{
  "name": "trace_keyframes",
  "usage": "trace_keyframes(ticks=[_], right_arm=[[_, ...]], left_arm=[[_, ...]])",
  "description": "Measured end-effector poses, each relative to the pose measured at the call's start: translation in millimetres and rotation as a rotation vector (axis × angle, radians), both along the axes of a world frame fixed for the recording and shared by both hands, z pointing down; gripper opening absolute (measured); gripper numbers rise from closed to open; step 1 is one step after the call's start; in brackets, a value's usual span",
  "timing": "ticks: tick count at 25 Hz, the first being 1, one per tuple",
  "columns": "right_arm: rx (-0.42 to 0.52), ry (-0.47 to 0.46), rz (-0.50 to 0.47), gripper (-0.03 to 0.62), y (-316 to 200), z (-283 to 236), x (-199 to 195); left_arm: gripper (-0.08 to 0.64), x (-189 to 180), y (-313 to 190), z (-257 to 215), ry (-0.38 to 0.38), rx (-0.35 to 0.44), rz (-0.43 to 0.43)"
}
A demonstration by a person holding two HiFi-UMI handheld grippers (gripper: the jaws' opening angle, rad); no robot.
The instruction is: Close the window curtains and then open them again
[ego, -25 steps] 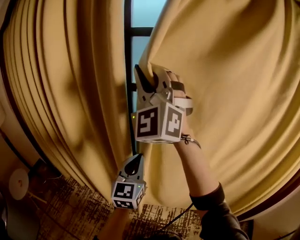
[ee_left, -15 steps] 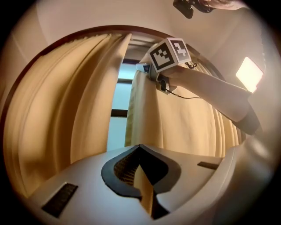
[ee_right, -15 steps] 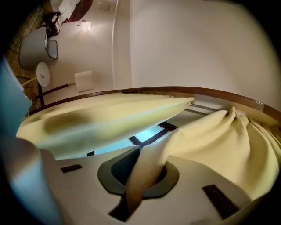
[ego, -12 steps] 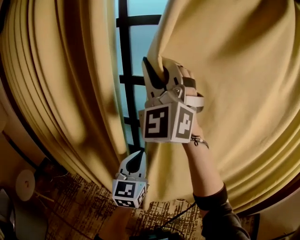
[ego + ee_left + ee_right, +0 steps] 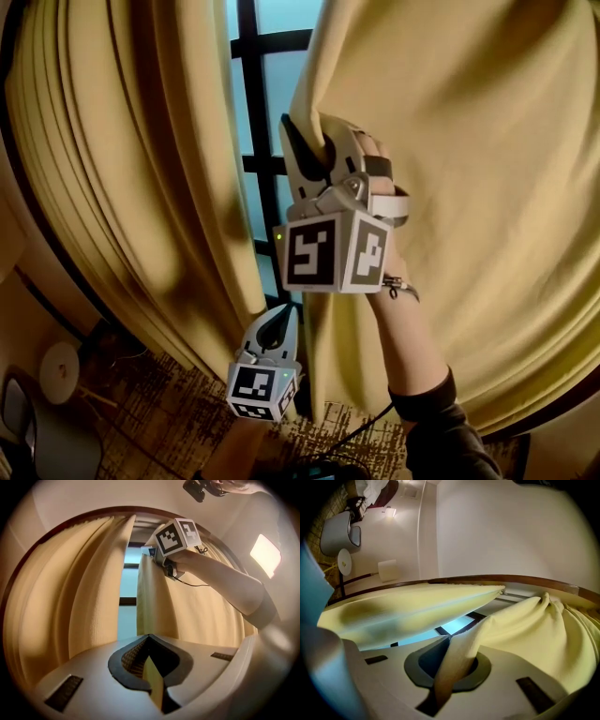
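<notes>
At the gap before the window (image 5: 272, 103) | my right gripper (image 5: 298, 136) pinches the right curtain (image 5: 487, 187) by its edge, high | my left gripper (image 5: 281, 319), lower and nearer, is pressed together on a thin cloth strip (image 5: 153, 681), which panel unclear | cloth looks soft, light, maybe slippery: I judge the folded edge the best hold.

Two curtains (image 5: 122, 169) (image 5: 487, 187), two grippers (image 5: 284, 317) (image 5: 296, 141), one window (image 5: 281, 84)

Head camera looks steeply down, close on curtains (image 5: 487, 187); cameras on left gripper (image 5: 280, 319) and right gripper (image 5: 314, 155) share the window (image 5: 272, 103) at its 12 o'clock
</notes>
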State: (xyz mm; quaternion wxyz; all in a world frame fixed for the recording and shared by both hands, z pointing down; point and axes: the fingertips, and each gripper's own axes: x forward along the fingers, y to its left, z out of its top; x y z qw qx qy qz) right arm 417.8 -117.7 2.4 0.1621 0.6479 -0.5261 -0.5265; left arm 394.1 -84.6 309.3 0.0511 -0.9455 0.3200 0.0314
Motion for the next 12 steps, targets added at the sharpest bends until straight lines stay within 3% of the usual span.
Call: trace_keyframes(ticks=[6,12], right_arm=[[0.027,-0.010,0.031,0.028,-12.8,-8.0,-18.2],[0.017,-0.001,0.084,0.028,-48.9,-8.8,-57.1]], left_arm=[[-0.011,-11.9,-10.2,-6.8,0.022,0.024,0.074],[-0.012,-49.6,-35.7,-13.3,0.026,0.033,0.124]])
